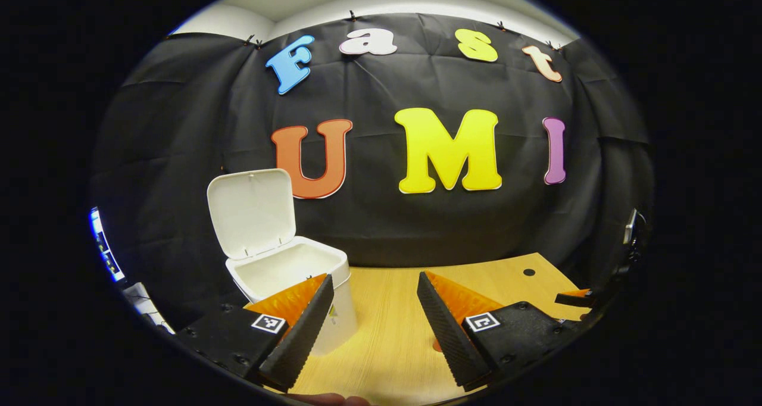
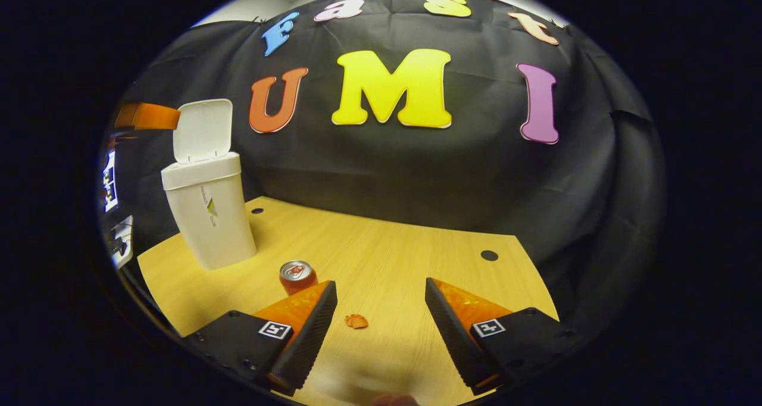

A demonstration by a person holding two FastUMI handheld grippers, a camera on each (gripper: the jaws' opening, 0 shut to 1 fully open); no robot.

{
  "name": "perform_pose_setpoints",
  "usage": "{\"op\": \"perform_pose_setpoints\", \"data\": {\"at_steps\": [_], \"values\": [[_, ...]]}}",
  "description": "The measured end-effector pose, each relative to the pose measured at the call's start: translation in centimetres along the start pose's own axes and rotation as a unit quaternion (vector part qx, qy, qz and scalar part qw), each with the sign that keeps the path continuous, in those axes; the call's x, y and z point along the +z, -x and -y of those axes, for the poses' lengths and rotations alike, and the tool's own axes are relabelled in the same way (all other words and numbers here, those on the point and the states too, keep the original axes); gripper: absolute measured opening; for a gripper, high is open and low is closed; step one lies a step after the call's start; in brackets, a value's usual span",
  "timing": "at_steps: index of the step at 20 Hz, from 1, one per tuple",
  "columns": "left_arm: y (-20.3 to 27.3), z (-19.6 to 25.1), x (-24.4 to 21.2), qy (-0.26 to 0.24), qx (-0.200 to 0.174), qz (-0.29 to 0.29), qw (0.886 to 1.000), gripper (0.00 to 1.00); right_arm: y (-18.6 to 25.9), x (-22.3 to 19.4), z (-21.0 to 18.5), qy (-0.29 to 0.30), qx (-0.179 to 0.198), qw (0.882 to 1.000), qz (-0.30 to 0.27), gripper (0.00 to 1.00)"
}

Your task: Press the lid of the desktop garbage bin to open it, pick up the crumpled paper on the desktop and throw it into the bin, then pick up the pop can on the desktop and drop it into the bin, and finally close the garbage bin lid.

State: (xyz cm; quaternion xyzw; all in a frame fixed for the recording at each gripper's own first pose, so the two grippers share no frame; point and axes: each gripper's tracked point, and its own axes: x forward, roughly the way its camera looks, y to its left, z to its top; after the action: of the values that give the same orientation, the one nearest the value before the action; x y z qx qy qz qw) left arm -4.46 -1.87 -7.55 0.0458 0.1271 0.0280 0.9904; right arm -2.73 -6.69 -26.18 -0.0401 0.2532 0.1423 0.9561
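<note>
Bin lid stands open near the table's far left corner. Crumpled paper and pop can remain on the table, toward its near edge. Right hand-held gripper and left hand-held gripper both gape, empty. Disposal and closing outstanding.

The garbage bin, at the left of the right gripper view, looks like smooth, matt white plastic, and so does its raised lid. The desktop has a pale wood-grain surface with a soft sheen. Low in the frame, the pop can shows a shiny metal top. The crumpled paper beside it looks rough and creased. The booth wall is matt, wrinkled cloth. The left gripper's fingers carry ribbed, matt pads.
</note>
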Motion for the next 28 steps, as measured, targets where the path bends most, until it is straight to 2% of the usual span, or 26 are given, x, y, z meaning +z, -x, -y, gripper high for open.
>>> {"op": "perform_pose_setpoints", "data": {"at_steps": [10,16,22,28], "values": [[2.1,-2.5,-1.4,-0.009,0.044,-0.016,0.999,0.94,-6.3,-7.8,-2.1,0.027,0.05,0.994,-0.09,0.94],[3.1,-4.2,-2.7,-0.005,0.071,-0.035,0.997,0.98,-8.4,-12.6,-3.1,0.042,0.069,0.983,-0.165,0.96],[4.6,-6.4,-2.8,-0.015,0.102,-0.04,0.994,0.98,-10.2,-14.0,-3.2,0.046,0.067,0.979,-0.186,0.96],[6.0,-8.5,-3.0,0.001,0.132,-0.037,0.991,0.98,-11.1,-15.2,-3.5,0.029,0.071,0.975,-0.207,0.96]]}}
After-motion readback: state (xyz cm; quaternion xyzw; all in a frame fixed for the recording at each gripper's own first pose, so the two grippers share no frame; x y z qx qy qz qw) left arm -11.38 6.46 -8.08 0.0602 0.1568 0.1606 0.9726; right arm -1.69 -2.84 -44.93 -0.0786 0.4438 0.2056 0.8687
